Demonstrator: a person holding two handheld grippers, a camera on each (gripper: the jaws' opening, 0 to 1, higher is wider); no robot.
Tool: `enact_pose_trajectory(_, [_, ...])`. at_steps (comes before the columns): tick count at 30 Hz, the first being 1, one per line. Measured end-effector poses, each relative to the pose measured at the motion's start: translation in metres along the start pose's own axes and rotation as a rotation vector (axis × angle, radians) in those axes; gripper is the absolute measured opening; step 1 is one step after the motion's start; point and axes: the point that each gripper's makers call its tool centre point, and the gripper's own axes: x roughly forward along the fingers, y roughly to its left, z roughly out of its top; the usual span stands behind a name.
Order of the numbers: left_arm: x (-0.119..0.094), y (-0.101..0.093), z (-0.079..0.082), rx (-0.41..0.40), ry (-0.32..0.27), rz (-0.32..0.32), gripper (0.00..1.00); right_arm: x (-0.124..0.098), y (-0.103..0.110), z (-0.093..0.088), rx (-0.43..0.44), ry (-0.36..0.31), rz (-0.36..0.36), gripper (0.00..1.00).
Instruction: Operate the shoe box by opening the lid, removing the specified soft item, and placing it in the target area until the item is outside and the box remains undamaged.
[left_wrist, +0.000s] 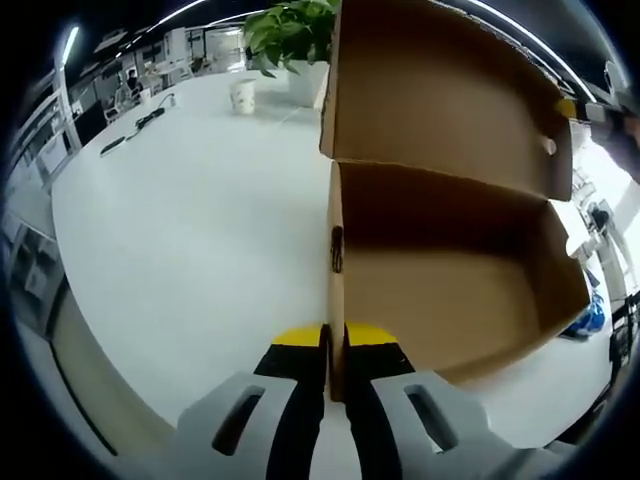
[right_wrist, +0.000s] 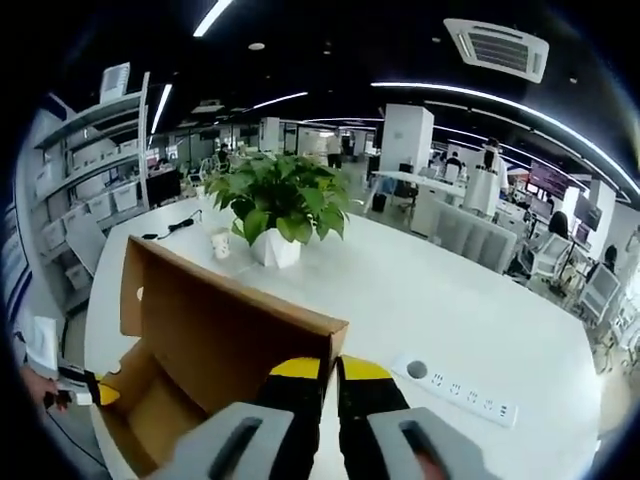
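Brown cardboard box (left_wrist: 450, 290) on the white table (left_wrist: 190, 260), lid (left_wrist: 440, 90) upright, inside bare. My left gripper (left_wrist: 335, 350) pinches its side wall; my right gripper (right_wrist: 330, 385) clamps the lid's corner.

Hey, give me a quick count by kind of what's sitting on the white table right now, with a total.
Cardboard shoe box, lid open: 1
Potted plant: 1
Paper cup: 1
Power strip: 1
Total: 4
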Motion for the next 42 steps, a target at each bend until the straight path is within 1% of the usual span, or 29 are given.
enact_pose_trajectory(4, [0.000, -0.001, 0.000, -0.001, -0.003, -0.001, 0.04, -0.010, 0.001, -0.004, 0.009, -0.012, -0.006, 0.00])
enact_pose_trajectory(6, [0.000, -0.001, 0.000, 0.004, -0.005, -0.002, 0.04, -0.017, 0.001, -0.009, 0.005, -0.014, -0.017, 0.00])
enact_pose_trajectory(9, [0.000, -0.002, 0.000, 0.007, -0.007, -0.004, 0.04, -0.025, 0.001, -0.014, 0.022, -0.020, -0.023, 0.00])
enact_pose_trajectory(16, [0.000, -0.002, 0.000, 0.009, -0.006, -0.004, 0.04, -0.039, 0.004, -0.020, 0.033, -0.020, -0.027, 0.00])
enact_pose_trajectory(18, [0.000, -0.003, 0.000, 0.008, -0.006, -0.005, 0.04, -0.040, 0.003, -0.021, 0.032, -0.020, -0.028, 0.00])
enact_pose_trajectory(23, [0.000, -0.002, -0.001, 0.003, -0.007, -0.010, 0.04, -0.049, 0.008, -0.023, 0.033, -0.025, -0.030, 0.00])
enact_pose_trajectory(29, [-0.002, -0.002, -0.003, -0.002, -0.010, -0.015, 0.04, -0.060, 0.015, -0.030, 0.033, -0.025, -0.030, 0.00])
enact_pose_trajectory(31, [-0.002, -0.002, -0.003, -0.008, -0.012, -0.018, 0.04, -0.064, 0.017, -0.032, 0.045, -0.029, -0.033, 0.00])
enact_pose_trajectory(36, [-0.002, -0.002, -0.003, -0.012, -0.017, -0.029, 0.04, -0.075, 0.023, -0.039, 0.039, -0.031, -0.045, 0.00])
enact_pose_trajectory(39, [-0.002, -0.001, -0.004, -0.038, -0.025, -0.045, 0.05, -0.081, 0.025, -0.044, 0.040, -0.033, -0.053, 0.00])
enact_pose_trajectory(42, [-0.003, -0.002, -0.004, -0.029, -0.033, -0.052, 0.05, -0.087, 0.026, -0.050, 0.045, -0.036, -0.062, 0.00])
